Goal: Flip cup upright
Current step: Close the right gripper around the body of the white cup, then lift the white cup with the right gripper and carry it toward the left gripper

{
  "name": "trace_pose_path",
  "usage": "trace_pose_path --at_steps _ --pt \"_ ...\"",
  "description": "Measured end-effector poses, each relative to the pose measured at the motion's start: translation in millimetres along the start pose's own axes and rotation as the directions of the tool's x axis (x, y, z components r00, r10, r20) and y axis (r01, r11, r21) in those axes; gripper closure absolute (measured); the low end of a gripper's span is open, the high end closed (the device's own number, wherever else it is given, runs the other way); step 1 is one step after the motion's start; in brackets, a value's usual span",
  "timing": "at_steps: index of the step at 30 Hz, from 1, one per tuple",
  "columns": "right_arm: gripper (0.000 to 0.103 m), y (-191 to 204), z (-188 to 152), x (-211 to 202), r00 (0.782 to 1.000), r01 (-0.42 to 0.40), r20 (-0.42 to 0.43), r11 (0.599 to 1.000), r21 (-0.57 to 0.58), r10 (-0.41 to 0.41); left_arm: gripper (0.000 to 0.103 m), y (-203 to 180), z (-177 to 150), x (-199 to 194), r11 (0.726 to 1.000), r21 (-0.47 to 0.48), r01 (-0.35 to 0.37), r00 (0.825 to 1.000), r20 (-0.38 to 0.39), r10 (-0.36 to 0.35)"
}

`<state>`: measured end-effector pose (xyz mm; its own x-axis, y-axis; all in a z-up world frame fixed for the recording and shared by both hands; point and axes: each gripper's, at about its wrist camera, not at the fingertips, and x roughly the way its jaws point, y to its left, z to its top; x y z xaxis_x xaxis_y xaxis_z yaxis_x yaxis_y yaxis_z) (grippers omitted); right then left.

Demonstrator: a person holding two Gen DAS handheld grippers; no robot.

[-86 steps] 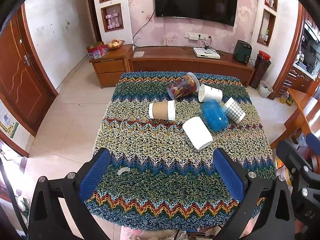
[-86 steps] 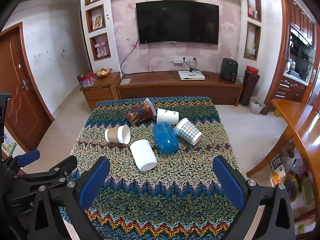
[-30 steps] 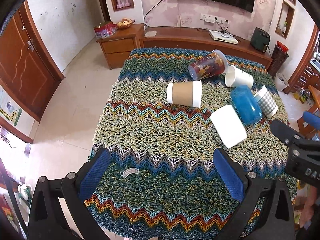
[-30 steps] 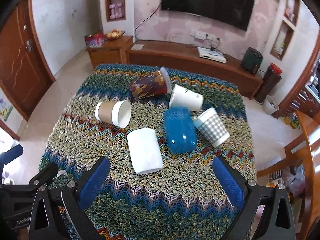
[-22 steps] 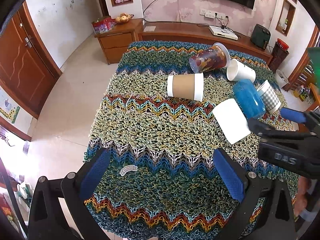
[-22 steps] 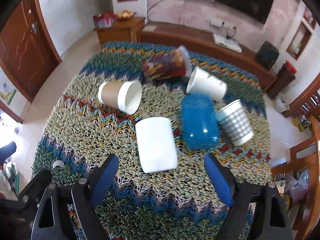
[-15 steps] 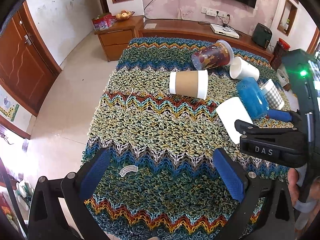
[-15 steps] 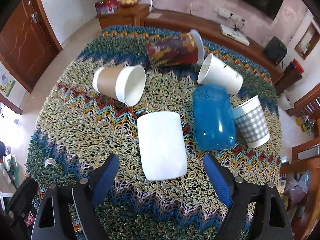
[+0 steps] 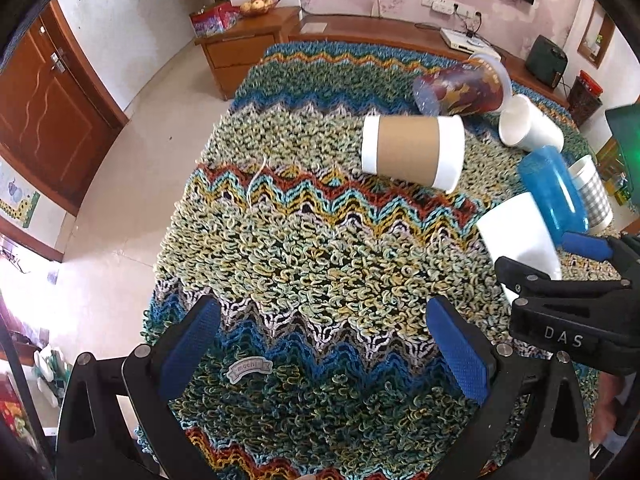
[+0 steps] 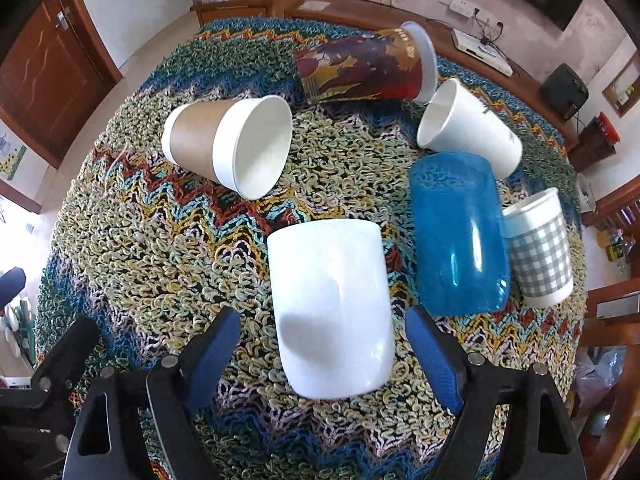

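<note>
The letters "DAS" are printed in white on the black body of the right gripper (image 9: 576,264), seen side-on from the left wrist view. A small grey tag on the knitted zigzag tablecloth (image 9: 320,248) carries writing too small to read. The right gripper (image 10: 322,344) is tipped down over the white mug (image 10: 332,304), its blue pads (image 10: 214,344) spread wide on either side of the mug's near end without touching it. The mug lies on its side at the near middle of the cloth, long axis running away from the right gripper; which end is the mouth cannot be told. The left gripper (image 9: 322,350) hangs over bare cloth, fingers spread, holding nothing.

A sleeved paper cup (image 10: 232,144) and a blue tumbler (image 10: 458,236) lie on their sides.
</note>
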<state>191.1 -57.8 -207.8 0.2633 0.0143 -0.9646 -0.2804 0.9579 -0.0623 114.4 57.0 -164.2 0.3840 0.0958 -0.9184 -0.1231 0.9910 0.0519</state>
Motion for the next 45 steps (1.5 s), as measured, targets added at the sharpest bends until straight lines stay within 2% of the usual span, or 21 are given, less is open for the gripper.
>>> trace_pose_path --at_steps 9,11,13,14,16,22,33,41,45 --pt "0.018 7 14 32 0.998 0.029 -0.059 0.999 -0.042 -0.031 0.001 5 -1 15 1.000 -0.010 0.000 0.999 -0.038 0.000" --pt "0.022 7 17 39 0.997 0.030 -0.076 0.999 -0.044 -0.033 0.001 7 -1 17 1.000 -0.016 -0.001 0.999 -0.042 0.000" --pt "0.034 5 20 48 0.994 0.030 -0.102 0.999 -0.044 -0.035 0.001 8 -1 18 1.000 -0.021 0.001 0.999 -0.045 -0.002" --pt "0.036 4 21 52 0.993 0.024 -0.115 0.999 -0.039 -0.029 0.001 8 -1 18 1.000 -0.021 0.001 0.999 -0.046 -0.002" --pt "0.037 -1 23 55 0.992 -0.008 -0.124 1.000 -0.015 0.006 0.001 8 -1 20 1.000 -0.019 0.001 0.999 -0.049 -0.002" --pt "0.038 -8 21 53 0.992 -0.038 -0.117 0.999 0.021 0.041 0.001 8 -2 22 1.000 -0.019 0.002 0.998 -0.055 -0.003" --pt "0.038 -33 -3 1 0.993 -0.081 -0.074 0.993 0.083 0.087 0.001 3 -6 6 1.000 0.000 0.001 0.999 -0.034 -0.001" --pt "0.038 -49 -53 -60 0.987 -0.142 -0.046 0.972 0.185 0.153 0.001 8 -14 -23 1.000 0.001 0.009 1.000 0.008 -0.009" --pt "0.038 -56 -80 -61 0.980 -0.179 -0.035 0.945 0.274 0.196 0.001 11 -21 -39 1.000 0.003 0.016 0.999 0.030 -0.016"
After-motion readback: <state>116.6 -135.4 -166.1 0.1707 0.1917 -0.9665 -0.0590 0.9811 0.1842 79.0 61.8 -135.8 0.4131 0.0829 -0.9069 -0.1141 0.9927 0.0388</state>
